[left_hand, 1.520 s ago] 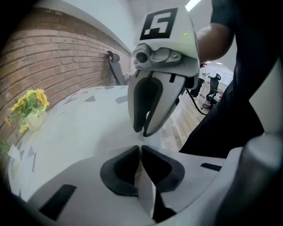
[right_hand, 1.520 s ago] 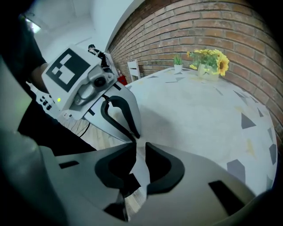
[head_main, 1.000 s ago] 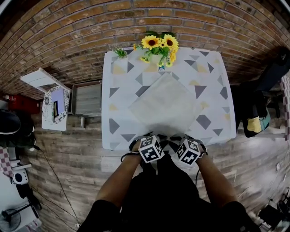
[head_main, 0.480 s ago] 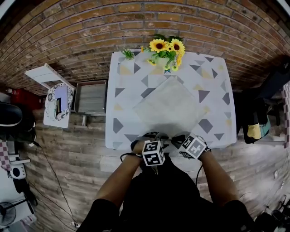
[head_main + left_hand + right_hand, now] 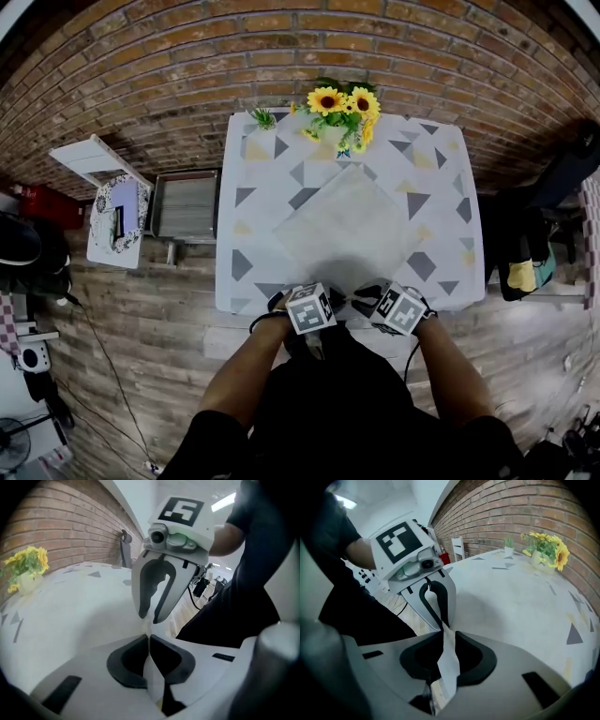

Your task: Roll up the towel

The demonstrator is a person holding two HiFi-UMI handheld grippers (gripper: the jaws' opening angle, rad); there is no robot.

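A pale grey towel (image 5: 349,230) lies as a diamond on the triangle-patterned tablecloth (image 5: 251,234). Its near corner reaches the table's front edge, where both grippers meet. My left gripper (image 5: 328,292) is closing, and in the left gripper view its pads (image 5: 149,634) pinch a thin fold of the towel (image 5: 151,677). My right gripper (image 5: 368,296) sits tip to tip with it. Its jaws are opening, and a strip of towel (image 5: 447,660) still runs between them where the tips (image 5: 443,632) pinch it. Each gripper view shows the other gripper just ahead.
A vase of sunflowers (image 5: 342,105) and a small green plant (image 5: 265,118) stand at the table's far edge by the brick wall. A white stool (image 5: 89,159) and a metal crate (image 5: 186,203) sit left of the table. Dark bags (image 5: 530,234) hang to the right.
Both grippers stay at the towel's near corner by the front edge. Their marker cubes have tipped a little, and the head view has shifted slightly.
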